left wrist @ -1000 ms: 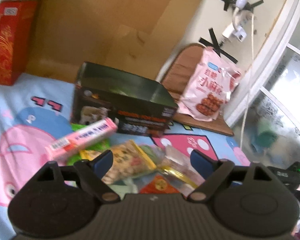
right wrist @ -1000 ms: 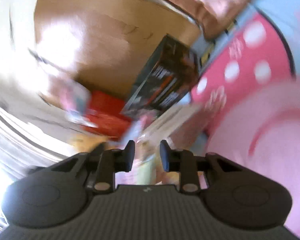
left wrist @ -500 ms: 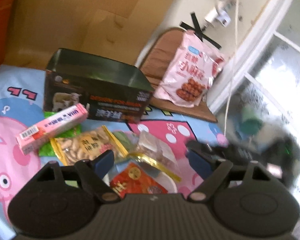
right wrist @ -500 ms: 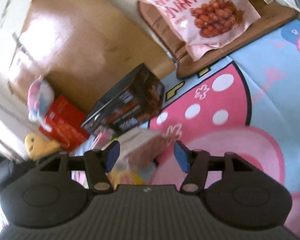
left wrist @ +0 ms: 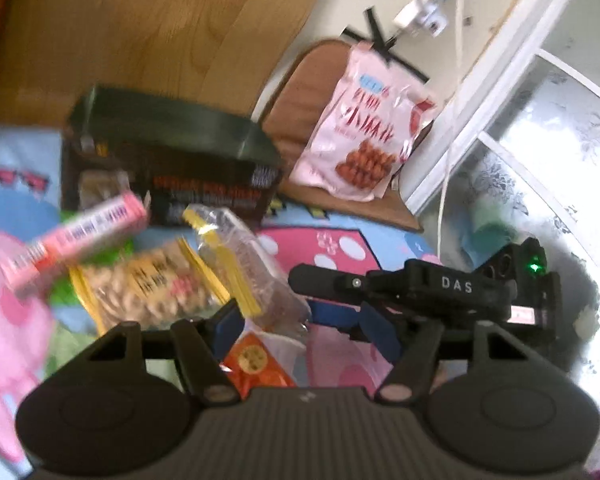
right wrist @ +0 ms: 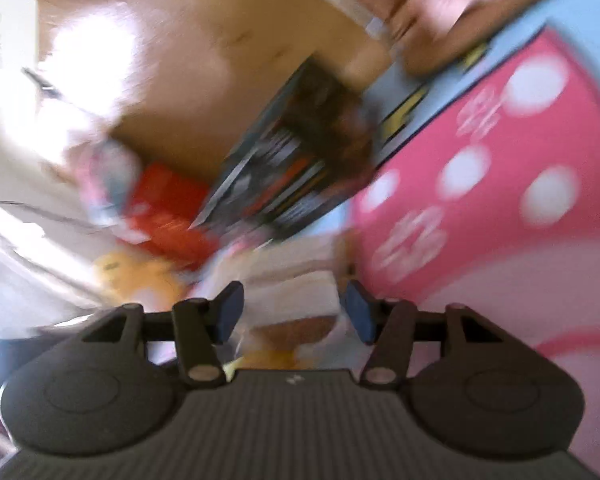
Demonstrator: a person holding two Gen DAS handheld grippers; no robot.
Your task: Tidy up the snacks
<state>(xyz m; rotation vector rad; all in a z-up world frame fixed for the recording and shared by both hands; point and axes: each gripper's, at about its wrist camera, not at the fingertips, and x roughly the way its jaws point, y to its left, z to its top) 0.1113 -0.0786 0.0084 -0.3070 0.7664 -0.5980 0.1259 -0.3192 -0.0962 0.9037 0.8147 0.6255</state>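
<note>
Snack packets lie loose on the mat; the dark box looks empty, so sorting has barely begun. Left gripper jaws are spread; right gripper jaws are spread around a clear bag.

We see our left gripper: a dark grey ribbed body, two round discs, black linkage arms with pale pivot pins, blue finger pads. Our right gripper matches; across, its housing reads "DAS", green light lit.
</note>
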